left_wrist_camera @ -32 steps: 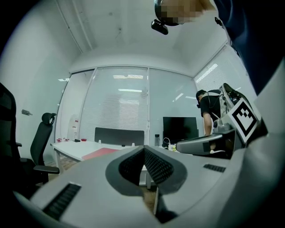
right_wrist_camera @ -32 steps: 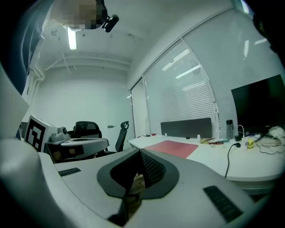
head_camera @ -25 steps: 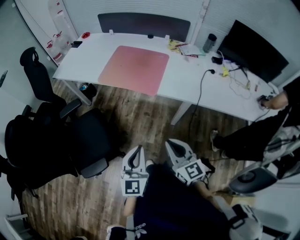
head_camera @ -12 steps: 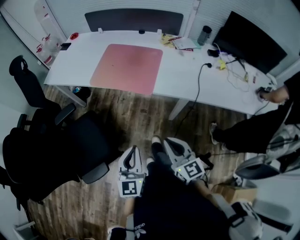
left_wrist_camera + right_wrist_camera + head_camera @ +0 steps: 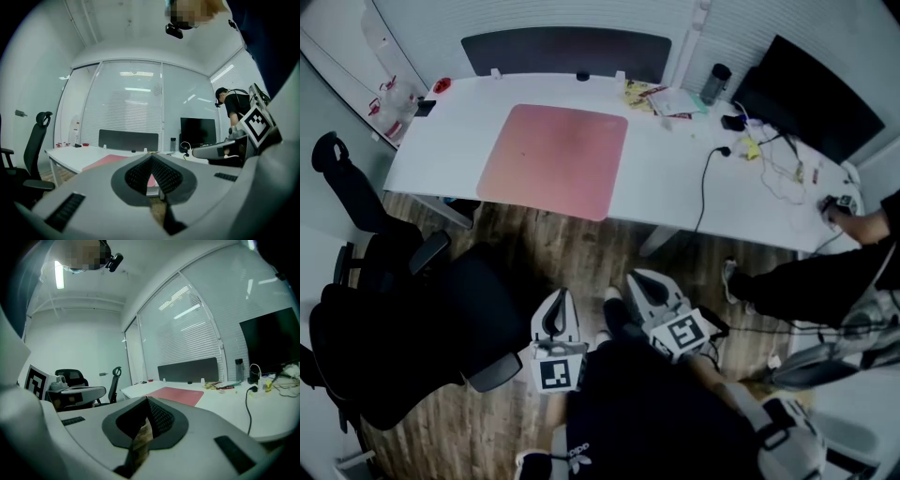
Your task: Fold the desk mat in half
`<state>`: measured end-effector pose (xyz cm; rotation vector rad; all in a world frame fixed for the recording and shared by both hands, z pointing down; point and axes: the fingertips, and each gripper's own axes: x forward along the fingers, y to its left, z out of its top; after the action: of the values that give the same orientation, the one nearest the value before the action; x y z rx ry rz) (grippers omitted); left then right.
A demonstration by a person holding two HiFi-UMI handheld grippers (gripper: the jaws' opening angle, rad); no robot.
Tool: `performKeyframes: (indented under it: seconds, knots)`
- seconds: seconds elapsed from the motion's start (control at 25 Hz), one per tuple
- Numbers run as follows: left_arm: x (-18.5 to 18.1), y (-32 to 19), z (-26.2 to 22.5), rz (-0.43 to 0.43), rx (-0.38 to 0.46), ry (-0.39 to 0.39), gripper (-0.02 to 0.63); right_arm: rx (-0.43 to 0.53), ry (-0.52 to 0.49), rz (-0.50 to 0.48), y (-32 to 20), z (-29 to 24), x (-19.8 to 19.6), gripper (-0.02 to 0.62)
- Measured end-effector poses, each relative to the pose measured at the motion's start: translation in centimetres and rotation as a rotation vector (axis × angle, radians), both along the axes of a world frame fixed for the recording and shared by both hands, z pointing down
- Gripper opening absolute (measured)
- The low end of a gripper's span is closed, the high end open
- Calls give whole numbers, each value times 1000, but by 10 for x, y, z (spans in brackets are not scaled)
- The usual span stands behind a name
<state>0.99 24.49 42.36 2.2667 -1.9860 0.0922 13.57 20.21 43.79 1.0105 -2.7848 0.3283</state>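
Close to the person, the left gripper (image 5: 559, 302) and the right gripper (image 5: 642, 284) were both closed and held nothing, while far ahead the pink desk mat (image 5: 555, 159) lay flat and unfolded on the white desk (image 5: 675, 183), so no folding was begun.

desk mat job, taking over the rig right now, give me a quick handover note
Left claw: shut, empty.
Right claw: shut, empty.
Both are over the floor, short of the desk, pointing toward it.
Mat: flat and unfolded on the desk, untouched.
Done: nothing yet.
Left: reach the mat, probably grip one edge with both claws, and fold it onto the opposite edge.
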Motion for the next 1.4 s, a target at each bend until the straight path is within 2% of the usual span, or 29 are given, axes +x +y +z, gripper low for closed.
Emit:
performKeyframes:
  seconds: [0.2,0.52,1.0,1.4]
  knots:
    - [-11,-57,-10,-20,40,-6,2,25,-16,-15,-60,-10,-11,3]
    - [-15,-112,-8,-45,43,-2,2,22,0,-43,-118,-5,-15,3]
    - [-23,-148,6,-52,7,29,2,-56,36,-29,-147,19,-15,3]
    - [-64,-205,4,29,2,46,2,-60,27,87,-192,10,-49,3]
